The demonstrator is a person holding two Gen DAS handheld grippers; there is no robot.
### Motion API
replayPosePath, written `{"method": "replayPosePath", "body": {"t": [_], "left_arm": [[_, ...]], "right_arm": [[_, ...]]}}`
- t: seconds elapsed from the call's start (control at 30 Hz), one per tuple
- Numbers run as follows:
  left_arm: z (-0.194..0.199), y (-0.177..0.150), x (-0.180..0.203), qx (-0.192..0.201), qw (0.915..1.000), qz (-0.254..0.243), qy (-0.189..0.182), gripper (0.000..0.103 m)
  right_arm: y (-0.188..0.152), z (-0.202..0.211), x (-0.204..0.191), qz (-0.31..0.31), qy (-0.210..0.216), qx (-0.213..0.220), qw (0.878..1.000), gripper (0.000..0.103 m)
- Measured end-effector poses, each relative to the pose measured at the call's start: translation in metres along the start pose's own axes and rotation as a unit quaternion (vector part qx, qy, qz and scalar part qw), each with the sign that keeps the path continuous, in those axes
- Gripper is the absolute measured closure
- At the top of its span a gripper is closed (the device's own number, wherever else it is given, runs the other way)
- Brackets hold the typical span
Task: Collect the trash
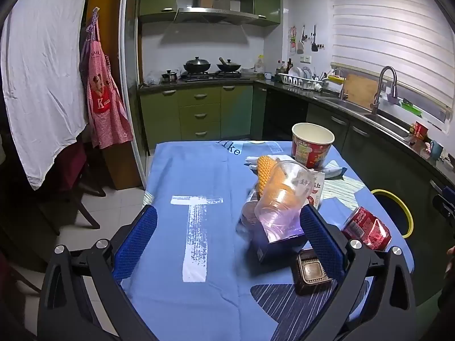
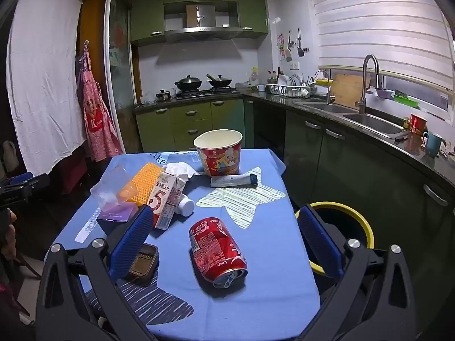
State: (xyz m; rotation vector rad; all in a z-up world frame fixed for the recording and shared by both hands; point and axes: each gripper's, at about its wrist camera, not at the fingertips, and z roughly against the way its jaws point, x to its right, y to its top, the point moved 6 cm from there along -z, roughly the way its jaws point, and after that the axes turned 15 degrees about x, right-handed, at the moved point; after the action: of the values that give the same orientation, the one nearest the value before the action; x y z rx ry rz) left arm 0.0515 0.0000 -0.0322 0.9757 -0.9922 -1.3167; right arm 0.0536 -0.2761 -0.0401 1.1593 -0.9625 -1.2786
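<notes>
right now both grippers hang over the blue tablecloth [image 2: 270,199] with their jaws spread as wide as they go and nothing held between them.

the left gripper [image 1: 227,244] fills the bottom of the left wrist view. its blue pads frame a bare stretch of cloth with a white printed t. the right-hand pad sits just beside a clear plastic cup [image 1: 281,196] lying tilted on a small dark blue box [image 1: 273,245]; whether pad and cup touch i cannot tell. behind the cup are a yellow ribbed piece [image 1: 266,170] and a milk carton [image 1: 315,190], partly hidden. a small brown square tin [image 1: 311,272] lies lower right, near that pad.

the right gripper [image 2: 227,241] fills the bottom of the right wrist view. a dented red cola can [image 2: 217,251] lies on its side between the pads, at centre frame, touching neither.

elsewhere in that view, the milk carton stands left of centre with a white bottle [image 2: 184,203] lying behind it. a crumpled tissue [image 2: 180,169] sits further up. a red paper bucket [image 2: 219,152] stands upright at the far edge, with a flattened tube [image 2: 234,181] just in front.

a black bin with a yellow rim [image 2: 366,227] stands off the table's right edge, at the right of the frame.
</notes>
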Motion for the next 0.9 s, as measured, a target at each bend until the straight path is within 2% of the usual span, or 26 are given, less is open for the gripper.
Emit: {"method": "replayPosePath", "body": {"t": [0.3,0.9], "left_arm": [[-0.0035,-0.0024,-0.0075,0.001,1.0,0.0,-0.002,0.004],[-0.0021,-0.0027,0.0013,0.001,1.0,-0.008,0.003,0.004]], "right_arm": [[-0.0033,-0.0027,0.0007,0.0,-0.003,-0.006,1.0,0.006],[-0.0044,-0.0042,0.0039,-0.002,-0.004,-0.007,1.0,0.006]]}}
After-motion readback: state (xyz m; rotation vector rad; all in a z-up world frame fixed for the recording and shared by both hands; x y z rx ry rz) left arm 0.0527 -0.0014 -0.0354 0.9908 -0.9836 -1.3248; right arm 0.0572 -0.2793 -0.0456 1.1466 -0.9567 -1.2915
